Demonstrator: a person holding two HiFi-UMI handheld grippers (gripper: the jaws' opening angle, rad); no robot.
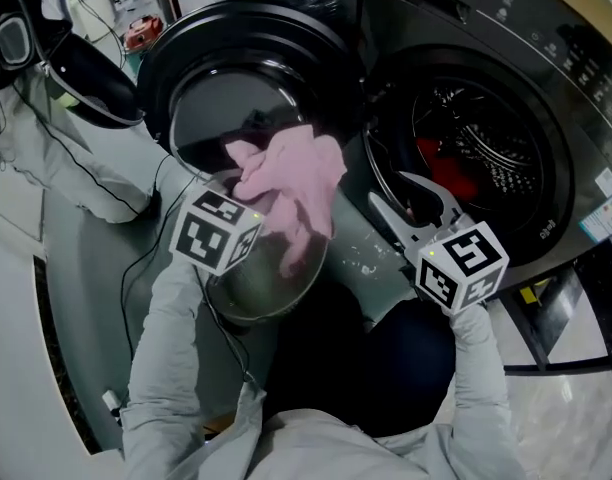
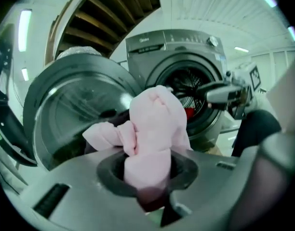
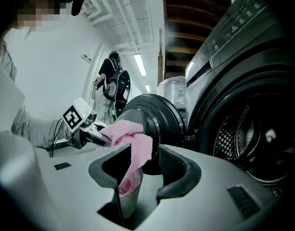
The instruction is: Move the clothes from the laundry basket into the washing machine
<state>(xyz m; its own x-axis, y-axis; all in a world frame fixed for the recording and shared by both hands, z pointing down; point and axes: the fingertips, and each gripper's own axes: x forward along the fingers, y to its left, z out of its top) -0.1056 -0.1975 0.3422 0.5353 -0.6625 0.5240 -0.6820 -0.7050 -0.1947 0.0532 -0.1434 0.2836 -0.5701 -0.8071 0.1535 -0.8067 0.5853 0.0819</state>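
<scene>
Left gripper (image 2: 148, 174) pinches the pink garment (image 1: 291, 183) at centre frame before the open door (image 1: 236, 58), likely lined up for the drum (image 1: 476, 158) at right, where the right gripper (image 1: 411, 200) hovers, jaws spread, empty.

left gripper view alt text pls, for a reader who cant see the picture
A pink cloth, bunched in the closed jaws of the left hand-held gripper, fills the centre. Behind it stands a grey front-loading washing machine, its round door swung open to the left and something red showing inside the drum.
</scene>
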